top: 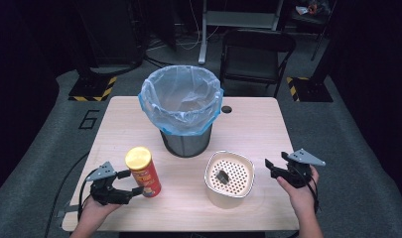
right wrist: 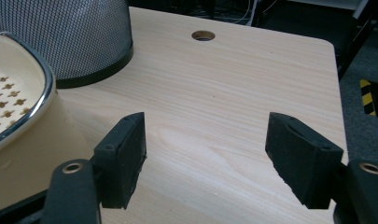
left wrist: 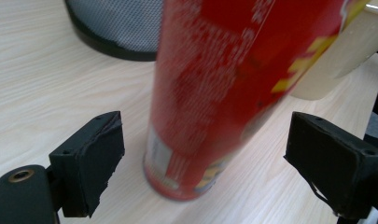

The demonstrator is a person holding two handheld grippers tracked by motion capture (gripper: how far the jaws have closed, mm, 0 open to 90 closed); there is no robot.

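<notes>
A red chip can (top: 143,172) with a yellow lid stands on the light wooden table (top: 248,124), toward its front left, leaning slightly. The left gripper (top: 130,182) sits around the can's lower half with its jaws spread wide; in the left gripper view the can (left wrist: 214,88) stands between the two black jaws with a gap on each side, touching neither. To the right of the can sits a cream container (top: 229,179) with a perforated insert and a small dark object (top: 221,176) lying on it. Behind both, at the table's middle, is a mesh waste bin (top: 182,110) lined with a blue bag. The right gripper (top: 274,167) hovers just right of the cream container, jaws wide apart and holding nothing.
</notes>
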